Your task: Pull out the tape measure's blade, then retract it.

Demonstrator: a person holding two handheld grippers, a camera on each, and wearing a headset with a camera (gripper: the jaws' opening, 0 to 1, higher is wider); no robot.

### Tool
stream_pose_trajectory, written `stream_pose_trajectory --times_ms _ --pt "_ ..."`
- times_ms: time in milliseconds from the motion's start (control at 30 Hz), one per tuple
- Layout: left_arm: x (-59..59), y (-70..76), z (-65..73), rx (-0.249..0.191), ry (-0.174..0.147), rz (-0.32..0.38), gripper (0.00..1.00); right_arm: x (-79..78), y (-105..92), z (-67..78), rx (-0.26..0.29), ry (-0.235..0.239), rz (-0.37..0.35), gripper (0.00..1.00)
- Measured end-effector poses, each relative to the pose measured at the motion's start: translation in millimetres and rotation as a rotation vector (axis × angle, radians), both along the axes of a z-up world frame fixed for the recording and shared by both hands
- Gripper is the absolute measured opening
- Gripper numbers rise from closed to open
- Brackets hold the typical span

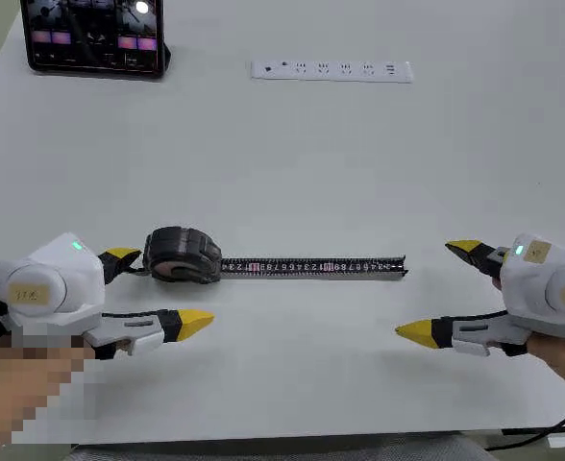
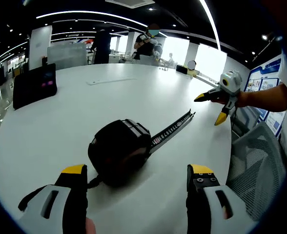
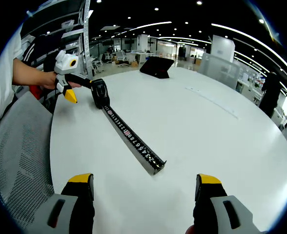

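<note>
The black rounded tape measure [image 1: 182, 254] is found just ahead of the released left gripper [image 1: 162, 286]; its dark extended blade [image 1: 311, 266] is aimed at the released right gripper [image 1: 436, 288].

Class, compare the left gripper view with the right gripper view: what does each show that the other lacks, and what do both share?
Left gripper view: the right gripper from the front, open, beyond the tip of the blade. Right gripper view: the left gripper from the front, open by the tape measure. Shared: the tape measure, its blade pulled out along the white table, and the dark tablet.
</note>
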State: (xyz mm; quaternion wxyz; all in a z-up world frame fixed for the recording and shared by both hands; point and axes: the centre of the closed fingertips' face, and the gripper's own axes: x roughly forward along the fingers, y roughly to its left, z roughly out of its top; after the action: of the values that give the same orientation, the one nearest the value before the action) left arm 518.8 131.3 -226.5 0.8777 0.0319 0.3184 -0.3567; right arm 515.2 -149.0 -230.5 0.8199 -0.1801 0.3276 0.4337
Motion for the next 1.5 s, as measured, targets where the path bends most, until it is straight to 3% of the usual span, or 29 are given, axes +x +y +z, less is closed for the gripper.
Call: stream_pose_trajectory --times_ms 667,900,1500 --pt "3.6 -8.1 0.3 -0.037 0.018 0.032 0.81 12.0 0.0 0.5 -0.008 0.015 0.039 0.81" --pt "5.2 -11.3 1.0 -0.057 0.024 0.074 0.84 16.1 0.1 -1.1 -0.032 0.032 0.089 0.77" --pt "12.2 -15.3 -1.0 -0.057 0.016 0.188 0.85 23.7 3.0 -10.3 -0.122 0.087 0.255 0.69"
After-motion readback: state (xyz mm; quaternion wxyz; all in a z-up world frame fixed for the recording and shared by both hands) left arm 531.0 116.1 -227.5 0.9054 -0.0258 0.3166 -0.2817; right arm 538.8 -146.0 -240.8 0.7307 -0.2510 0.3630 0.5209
